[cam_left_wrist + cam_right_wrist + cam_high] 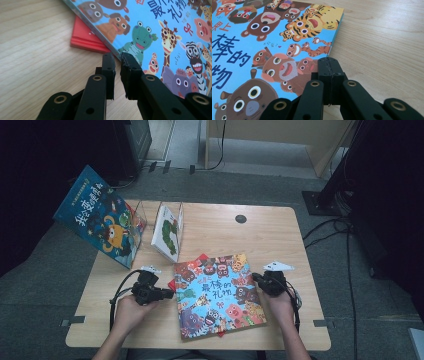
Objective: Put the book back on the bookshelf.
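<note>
Lifting the book (215, 292) cleanly means wedging its left edge with the nearly clenched, empty left hand-held gripper (118, 56); right hand-held gripper (329, 61), clenched, steadies it.

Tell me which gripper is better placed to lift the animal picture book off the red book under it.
Probably the left gripper: its nearly shut jaws sit at the animal book's edge, where the red book shows underneath. The right gripper, jaws shut, rests over the opposite side's cover.
</note>
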A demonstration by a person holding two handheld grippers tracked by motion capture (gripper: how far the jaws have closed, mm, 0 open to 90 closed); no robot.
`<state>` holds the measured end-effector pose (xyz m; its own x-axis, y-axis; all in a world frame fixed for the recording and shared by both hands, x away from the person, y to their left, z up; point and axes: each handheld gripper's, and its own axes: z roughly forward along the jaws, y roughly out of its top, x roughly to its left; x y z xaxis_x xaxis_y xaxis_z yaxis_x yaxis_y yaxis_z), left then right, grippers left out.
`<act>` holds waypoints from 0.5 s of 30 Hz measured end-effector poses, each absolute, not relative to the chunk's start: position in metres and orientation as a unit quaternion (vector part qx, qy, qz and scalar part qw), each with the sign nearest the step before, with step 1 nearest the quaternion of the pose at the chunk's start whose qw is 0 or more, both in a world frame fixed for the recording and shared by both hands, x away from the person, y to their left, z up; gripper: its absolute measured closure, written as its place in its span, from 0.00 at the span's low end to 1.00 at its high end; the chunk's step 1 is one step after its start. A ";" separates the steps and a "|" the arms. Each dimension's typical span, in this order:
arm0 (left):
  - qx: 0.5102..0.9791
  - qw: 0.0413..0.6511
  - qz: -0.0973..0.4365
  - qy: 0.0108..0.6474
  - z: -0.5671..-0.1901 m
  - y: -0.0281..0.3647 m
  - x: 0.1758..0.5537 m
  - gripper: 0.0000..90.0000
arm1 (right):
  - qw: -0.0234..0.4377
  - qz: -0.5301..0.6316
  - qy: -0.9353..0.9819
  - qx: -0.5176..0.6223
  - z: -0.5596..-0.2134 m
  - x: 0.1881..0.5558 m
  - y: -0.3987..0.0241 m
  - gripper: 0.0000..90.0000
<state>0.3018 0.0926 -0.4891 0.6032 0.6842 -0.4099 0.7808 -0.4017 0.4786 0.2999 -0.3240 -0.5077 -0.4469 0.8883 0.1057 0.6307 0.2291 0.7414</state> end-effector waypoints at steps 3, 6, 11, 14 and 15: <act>0.837 0.323 -0.076 0.435 -0.492 0.088 0.301 0.90 | 0.172 0.375 0.760 0.502 -0.509 0.298 -0.324 1.00; 0.838 0.324 -0.077 0.433 -0.493 0.087 0.301 0.91 | 0.173 0.376 0.760 0.501 -0.509 0.298 -0.324 1.00; 0.835 0.325 -0.079 0.437 -0.493 0.089 0.297 0.91 | 0.169 0.379 0.761 0.499 -0.510 0.299 -0.323 1.00; 0.832 0.329 -0.079 0.441 -0.494 0.092 0.292 0.92 | 0.172 0.375 0.766 0.493 -0.509 0.301 -0.319 1.00; 0.829 0.331 -0.083 0.443 -0.494 0.094 0.291 0.92 | 0.174 0.375 0.767 0.491 -0.509 0.301 -0.318 1.00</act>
<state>0.2906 0.0936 -0.4943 0.5939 0.6793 -0.4310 0.7892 -0.3879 0.4762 0.3013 -0.3176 -0.5089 -0.4583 0.8830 0.1017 0.6221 0.2370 0.7462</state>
